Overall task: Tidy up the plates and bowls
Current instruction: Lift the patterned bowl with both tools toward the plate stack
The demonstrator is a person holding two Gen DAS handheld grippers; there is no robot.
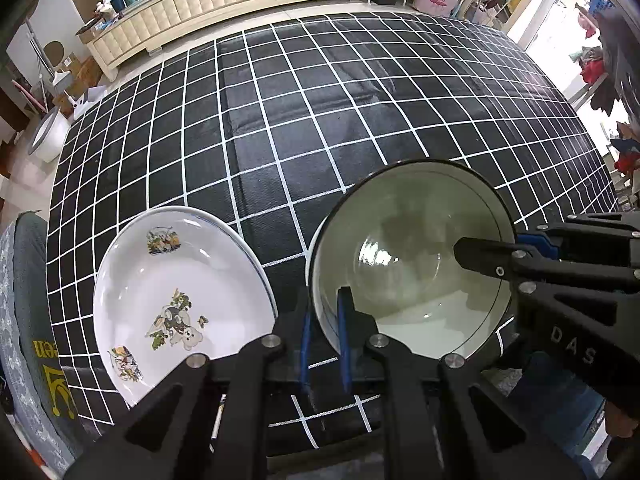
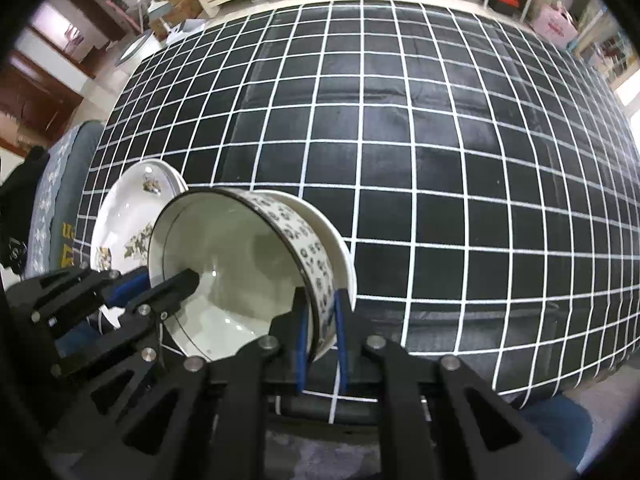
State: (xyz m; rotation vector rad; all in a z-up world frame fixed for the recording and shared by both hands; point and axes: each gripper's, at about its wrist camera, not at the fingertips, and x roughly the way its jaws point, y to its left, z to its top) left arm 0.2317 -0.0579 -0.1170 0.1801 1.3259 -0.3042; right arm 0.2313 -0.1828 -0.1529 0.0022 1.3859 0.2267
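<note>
A white bowl [image 1: 412, 264] with a dark rim and a blue patterned outside [image 2: 248, 264] is held tilted above the black checked tablecloth. It seems nested in a second white bowl [image 2: 340, 256]. My left gripper [image 1: 325, 336] is shut on the bowl's near-left rim. My right gripper [image 2: 320, 332] is shut on its right rim and shows in the left wrist view [image 1: 516, 248]. The left gripper shows in the right wrist view [image 2: 160, 284]. White plates with cartoon prints [image 1: 180, 300] lie stacked to the left [image 2: 128, 216].
The table [image 1: 320, 120] carries a black cloth with a white grid. A grey cushioned chair [image 1: 28, 320] stands at the table's left edge. A cream cabinet [image 1: 180, 12] and clutter line the far wall.
</note>
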